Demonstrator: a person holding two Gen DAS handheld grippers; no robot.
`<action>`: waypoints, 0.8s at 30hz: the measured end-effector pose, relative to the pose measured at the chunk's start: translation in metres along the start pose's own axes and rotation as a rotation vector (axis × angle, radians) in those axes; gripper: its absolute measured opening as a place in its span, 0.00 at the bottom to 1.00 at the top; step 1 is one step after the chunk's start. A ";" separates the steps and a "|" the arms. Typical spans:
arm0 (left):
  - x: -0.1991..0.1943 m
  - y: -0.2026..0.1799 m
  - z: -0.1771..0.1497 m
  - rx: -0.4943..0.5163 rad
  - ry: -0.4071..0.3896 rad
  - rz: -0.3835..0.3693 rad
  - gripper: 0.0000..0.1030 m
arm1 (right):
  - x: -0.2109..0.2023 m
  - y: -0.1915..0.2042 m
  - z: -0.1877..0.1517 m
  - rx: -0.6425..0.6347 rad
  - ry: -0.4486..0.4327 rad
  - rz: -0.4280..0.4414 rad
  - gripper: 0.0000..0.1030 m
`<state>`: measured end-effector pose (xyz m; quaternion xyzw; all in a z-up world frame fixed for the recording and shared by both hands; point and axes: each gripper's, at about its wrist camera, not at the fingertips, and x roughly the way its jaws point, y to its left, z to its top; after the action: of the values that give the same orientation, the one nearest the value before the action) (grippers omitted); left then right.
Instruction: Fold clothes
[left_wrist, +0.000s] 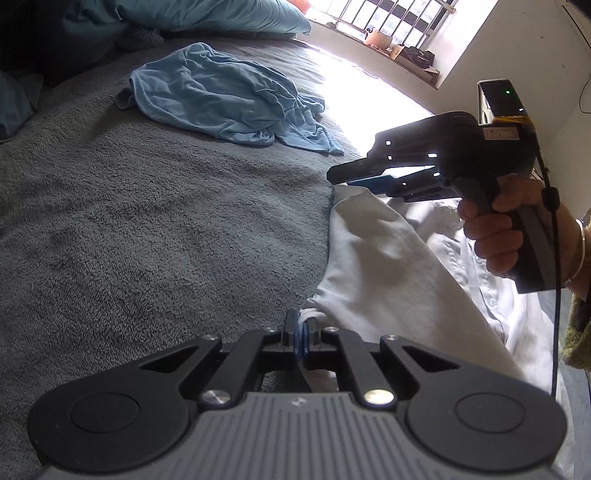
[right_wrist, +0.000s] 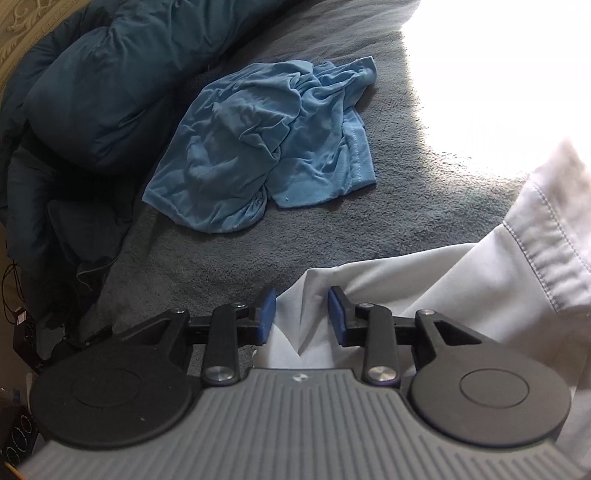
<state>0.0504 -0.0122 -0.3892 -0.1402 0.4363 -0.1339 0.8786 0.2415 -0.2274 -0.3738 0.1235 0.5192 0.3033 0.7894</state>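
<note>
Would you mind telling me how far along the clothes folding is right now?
Nothing looks folded yet. In hand: the left gripper is shut on an edge of the white shirt, while the right gripper stands open around another edge. Left: folding that shirt, then the crumpled blue garment.

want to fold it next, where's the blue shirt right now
The blue shirt lies crumpled on the grey blanket, up toward the pillows, well clear of the white shirt.

Bed (left_wrist: 129, 229): grey fleece cover, ahead of the jaws. Teal pillow (left_wrist: 221, 14) at far end. Barred window (left_wrist: 388, 18) beyond, glare flooding in. White wall (left_wrist: 517, 48) right.
</note>
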 end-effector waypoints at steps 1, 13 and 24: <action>0.000 0.000 -0.001 -0.001 -0.002 0.001 0.03 | 0.004 0.003 0.001 -0.025 0.001 -0.010 0.27; -0.002 0.003 -0.003 -0.025 -0.007 -0.005 0.04 | 0.001 -0.015 0.010 -0.007 -0.176 -0.100 0.00; 0.000 0.004 -0.003 -0.022 -0.011 0.003 0.06 | -0.007 0.031 -0.019 -0.327 0.122 -0.005 0.03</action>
<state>0.0481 -0.0094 -0.3924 -0.1497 0.4331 -0.1269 0.8797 0.2111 -0.2095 -0.3606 -0.0264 0.5102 0.3887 0.7667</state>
